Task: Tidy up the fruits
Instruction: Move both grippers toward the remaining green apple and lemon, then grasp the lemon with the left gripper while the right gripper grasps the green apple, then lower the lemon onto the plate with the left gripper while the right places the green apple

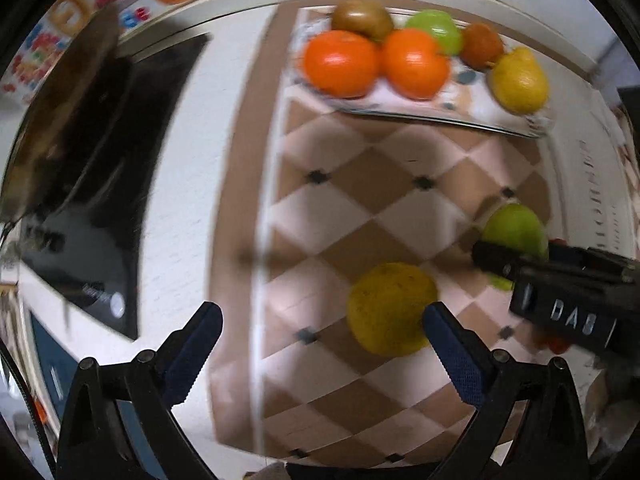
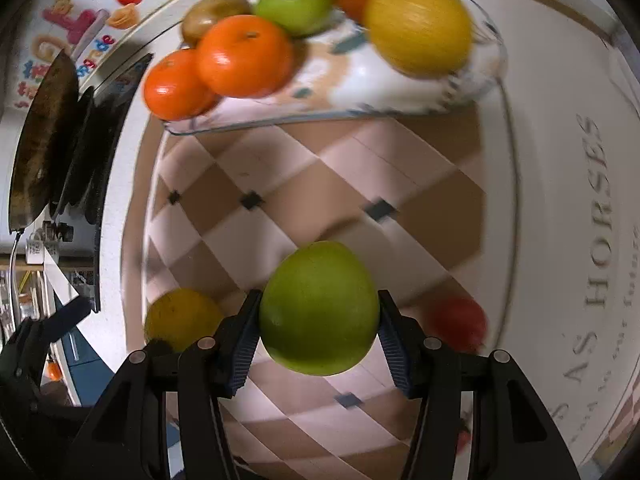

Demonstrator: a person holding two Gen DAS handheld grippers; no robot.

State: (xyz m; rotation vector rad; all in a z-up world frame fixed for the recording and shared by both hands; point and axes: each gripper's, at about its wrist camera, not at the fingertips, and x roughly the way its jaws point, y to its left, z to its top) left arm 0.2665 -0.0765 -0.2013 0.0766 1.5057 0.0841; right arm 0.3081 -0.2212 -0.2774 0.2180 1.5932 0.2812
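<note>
A green apple (image 2: 320,308) rests on the checkered mat (image 2: 360,184), and my right gripper (image 2: 318,320) is shut on it, both blue pads against its sides. Left of it lies a yellow fruit (image 2: 182,318); a red fruit (image 2: 456,320) is to its right. In the left wrist view my left gripper (image 1: 322,316) stands wide open just above the mat. The yellow fruit (image 1: 392,308) sits beside its right pad (image 1: 448,340), with nothing gripped. At the mat's far end a glass dish (image 1: 440,118) holds two oranges (image 1: 340,62), another green apple (image 1: 434,28), a brown fruit (image 1: 362,18) and a yellow one (image 1: 520,80).
A black hob (image 1: 120,184) with a dark pan (image 1: 60,120) stands left of the mat on the white counter (image 1: 192,200). Grey lettering (image 2: 596,216) runs along the surface right of the mat. Colourful stickers (image 2: 72,24) cover the wall behind.
</note>
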